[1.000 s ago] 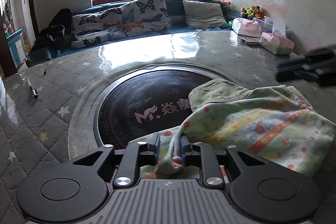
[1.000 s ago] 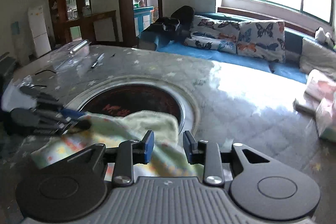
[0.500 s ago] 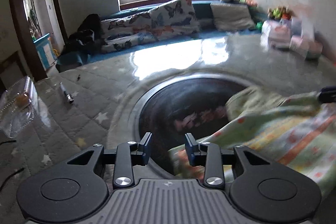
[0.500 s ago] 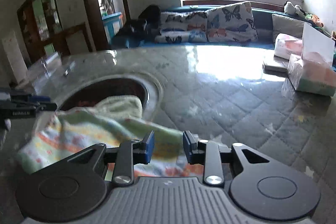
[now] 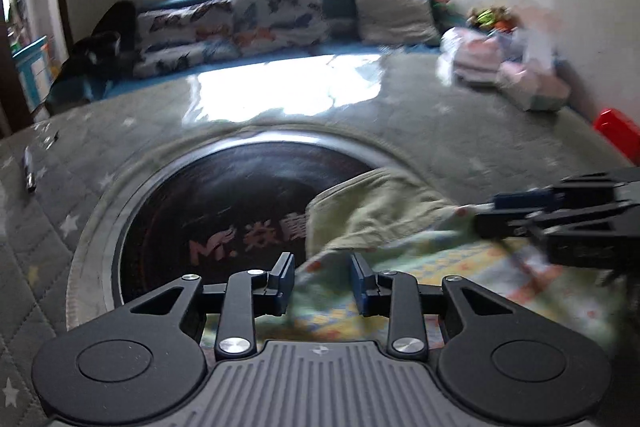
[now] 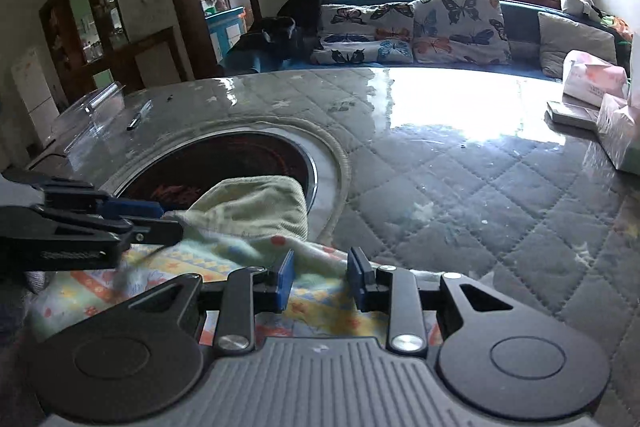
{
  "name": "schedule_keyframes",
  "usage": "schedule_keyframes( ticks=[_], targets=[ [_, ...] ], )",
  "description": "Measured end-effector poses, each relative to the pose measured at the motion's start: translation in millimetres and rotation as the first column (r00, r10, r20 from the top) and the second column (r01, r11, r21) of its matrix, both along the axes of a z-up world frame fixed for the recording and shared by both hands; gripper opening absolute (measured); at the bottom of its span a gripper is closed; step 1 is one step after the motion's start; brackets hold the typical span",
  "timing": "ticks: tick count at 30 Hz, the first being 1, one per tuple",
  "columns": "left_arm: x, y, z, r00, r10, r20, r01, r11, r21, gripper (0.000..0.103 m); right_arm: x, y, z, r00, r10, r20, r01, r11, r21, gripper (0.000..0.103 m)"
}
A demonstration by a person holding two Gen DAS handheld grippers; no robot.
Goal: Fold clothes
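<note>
- Left gripper was open with nothing between its blue pads, poised just over the near-left edge of the garment.
- Right gripper was also open and empty, sitting over the near-right edge of the same cloth.
- Task item: a small pale-green soft garment with orange, yellow and red print. It lay bunched on the grey quilted, star-patterned worktop, with its plain green ribbed end draped over the rim of the dark round inset plate with red lettering.
- Both grippers flanked the cloth from opposite sides, probably to take two edges at once so a fold stays square.
- Judgement: the fold wasn't finished; the cloth was still lumpy, not flat.
- The pink tissue packs at the far right edge were well apart from the work area.
- Risk: the left view is motion-blurred, so edge location there was uncertain.
</note>
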State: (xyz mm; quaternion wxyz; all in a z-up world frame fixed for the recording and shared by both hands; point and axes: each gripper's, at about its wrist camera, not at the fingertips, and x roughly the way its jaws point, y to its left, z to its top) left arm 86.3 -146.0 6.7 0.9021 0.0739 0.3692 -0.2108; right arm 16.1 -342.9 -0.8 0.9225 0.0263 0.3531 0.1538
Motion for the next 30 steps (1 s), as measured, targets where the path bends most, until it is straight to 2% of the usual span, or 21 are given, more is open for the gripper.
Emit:
schedule_keyframes(
  ticks=[4,7,14,18,22,25,30],
  targets=[
    [2,7,-2,1.000,0.015,-0.016,-0.015,0.999,-0.032,0.036,-4,0,5,1.000,0.004,0.017,-0.004,1.000,-0.011,0.030],
    [-10,10,5,1.000,0.015,0.009,-0.015,0.999,-0.040,0.034,-15,4,12,0.998,0.043,0.034,-0.043,0.999,-0.002,0.030],
    [-68,8,19,0.991,-0.095,0.097,0.099,0.994,-0.043,0.034,-54,33,20,0.980,0.185,0.074,-0.183,0.983,-0.030,0.031],
    [-95,10,12,0.986,-0.134,0.097,0.138,0.990,-0.037,0.034,-77,49,15,0.966,0.240,0.092,-0.233,0.969,-0.086,0.033],
    [-117,16,1,0.985,-0.128,0.115,0.131,0.991,-0.018,0.034,-102,59,9,0.953,0.273,0.131,-0.251,0.954,-0.162,0.035],
    [-122,25,1,0.988,-0.099,0.120,0.105,0.993,-0.046,0.035,-115,62,5,0.947,0.286,0.145,-0.256,0.948,-0.191,0.036],
    [-127,37,-3,0.991,-0.065,0.116,0.074,0.994,-0.074,0.036,-126,50,0,0.959,0.245,0.147,-0.221,0.962,-0.160,0.038]
  ],
)
